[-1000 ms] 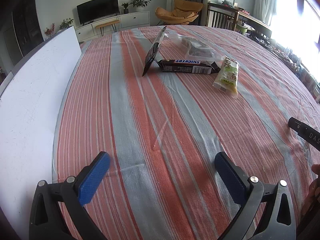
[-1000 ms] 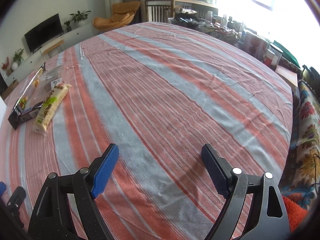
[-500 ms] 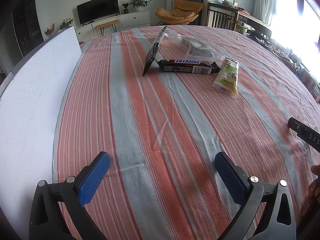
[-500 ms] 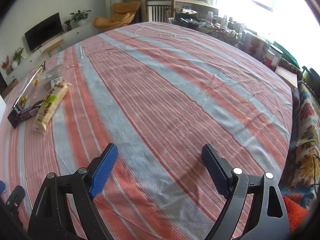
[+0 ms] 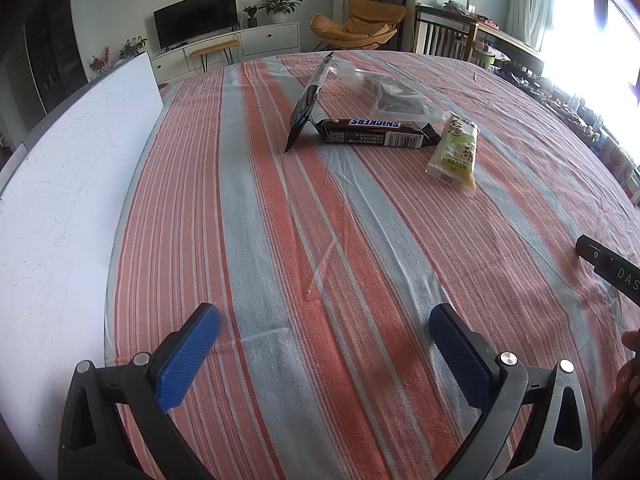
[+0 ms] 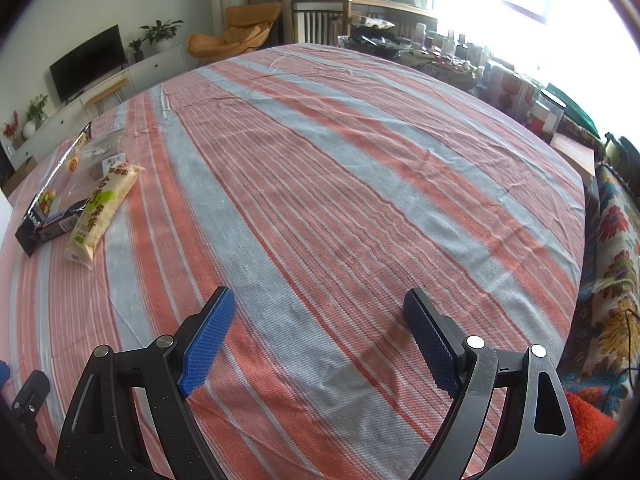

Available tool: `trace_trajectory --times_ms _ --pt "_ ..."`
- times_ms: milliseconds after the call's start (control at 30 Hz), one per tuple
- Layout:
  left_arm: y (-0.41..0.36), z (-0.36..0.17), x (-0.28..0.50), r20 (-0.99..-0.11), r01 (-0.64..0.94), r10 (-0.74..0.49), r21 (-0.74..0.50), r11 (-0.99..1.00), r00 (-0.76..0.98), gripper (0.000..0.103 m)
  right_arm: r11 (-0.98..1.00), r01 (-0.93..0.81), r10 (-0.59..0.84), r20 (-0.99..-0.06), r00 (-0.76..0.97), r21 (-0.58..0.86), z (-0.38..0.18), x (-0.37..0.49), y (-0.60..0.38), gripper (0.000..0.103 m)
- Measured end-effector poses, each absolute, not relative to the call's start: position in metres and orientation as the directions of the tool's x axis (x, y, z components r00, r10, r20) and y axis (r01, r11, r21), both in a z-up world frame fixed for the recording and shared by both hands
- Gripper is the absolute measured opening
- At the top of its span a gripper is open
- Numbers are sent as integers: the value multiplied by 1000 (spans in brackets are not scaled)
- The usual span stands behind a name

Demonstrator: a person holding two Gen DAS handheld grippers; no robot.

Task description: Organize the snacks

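The left tool (image 5: 320, 332) hangs over the striped bench (image 5: 280, 240) with its blue pads spread apart and nothing between them; the right tool (image 6: 316, 320) likewise gapes wide; the Snickers bar (image 5: 372, 133), green-and-cream packet (image 5: 454, 152), clear bag (image 5: 396, 100) and upright dark pouch (image 5: 308, 100) cluster at the far side, well apart from both.

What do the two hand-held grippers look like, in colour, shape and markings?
The left gripper has two black plastic arms with triangular cut-outs, silver round bolt heads and bright blue textured pads. The right gripper is built the same: speckled black arms, silver bolts, blue ridged pads. In the left view, a black part at the right edge carries the white letters "DAS". No sleeve or cable is visible.
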State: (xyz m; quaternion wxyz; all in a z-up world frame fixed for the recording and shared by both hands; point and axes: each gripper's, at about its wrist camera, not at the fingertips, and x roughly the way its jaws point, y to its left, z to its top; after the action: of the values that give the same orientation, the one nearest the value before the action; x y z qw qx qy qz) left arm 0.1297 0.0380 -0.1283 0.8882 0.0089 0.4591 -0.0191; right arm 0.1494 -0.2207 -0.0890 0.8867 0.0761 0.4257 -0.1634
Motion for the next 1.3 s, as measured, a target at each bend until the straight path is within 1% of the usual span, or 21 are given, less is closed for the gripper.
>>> trace_trajectory --times_ms 800,867,933,1000,1067,1133,1200,1300 --pt "38 -128 129 -816 44 -29 -4 999 578 103 935 354 -226 -779 585 -5 -90 149 -220 89" --pt "38 -127 130 -828 56 -31 0 998 560 103 935 354 -226 -779 585 -5 -90 149 -220 89" --pt "40 -125 131 -861 61 -37 -7 998 507 103 935 354 -225 -779 585 -4 -90 149 -221 89" --pt "44 -116 132 -869 57 -73 -51 997 489 103 935 354 -225 -779 585 -4 -90 149 -220 89" --pt "51 -97 138 -856 49 -120 -110 993 503 103 935 354 -225 -779 585 -4 -90 149 -220 89" --pt "60 -74 152 -837 23 -133 -143 989 532 103 935 354 -225 -779 585 -4 -90 149 -220 89" --pt "70 -53 173 -818 -12 -139 -175 984 558 103 935 354 -225 -779 585 -4 -90 149 -220 89" --pt "80 -37 216 -816 -30 -164 -217 976 555 103 935 354 -226 -779 585 -5 -90 149 -220 90"
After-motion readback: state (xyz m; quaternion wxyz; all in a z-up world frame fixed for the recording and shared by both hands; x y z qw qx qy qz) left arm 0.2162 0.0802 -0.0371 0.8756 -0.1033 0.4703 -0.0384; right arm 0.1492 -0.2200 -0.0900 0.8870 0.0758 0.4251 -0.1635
